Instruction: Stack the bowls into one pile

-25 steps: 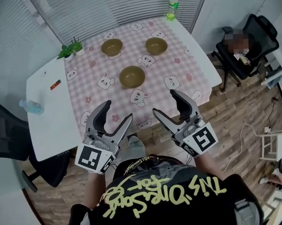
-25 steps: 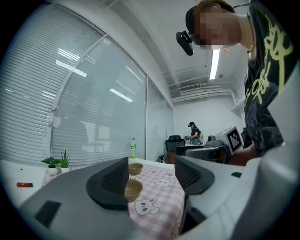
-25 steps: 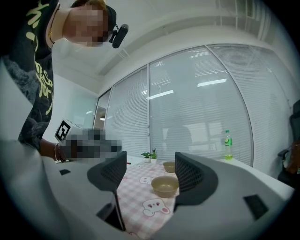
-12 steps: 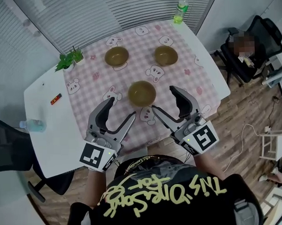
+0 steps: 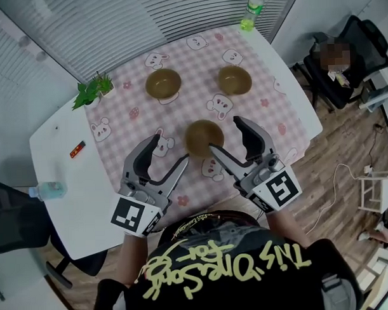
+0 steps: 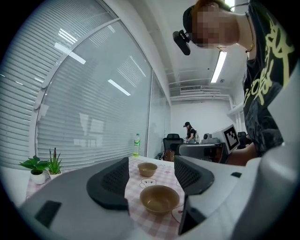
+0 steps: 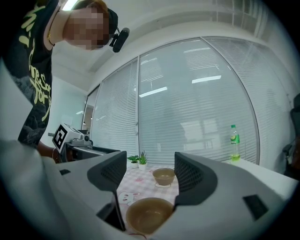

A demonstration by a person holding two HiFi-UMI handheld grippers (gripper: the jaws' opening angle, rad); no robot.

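Note:
Three olive-brown bowls stand on the pink checked cloth: a near bowl, a far left bowl and a far right bowl. My left gripper is open and empty, just left of the near bowl. The right gripper is open and empty too, its inner finger at the near bowl's right rim. In the left gripper view the near bowl lies ahead of the open left gripper, the far right bowl beyond. The right gripper view shows the near bowl low before the right gripper, the far left bowl behind.
A small potted plant stands at the cloth's far left corner and a green bottle at the far right corner. On the bare white table lie a small red item and a clear bottle. An office chair stands to the right.
Both grippers have moved forward over the table's near edge, up to the near bowl. Their jaws stay as wide as before. The bowls have not moved on the cloth.

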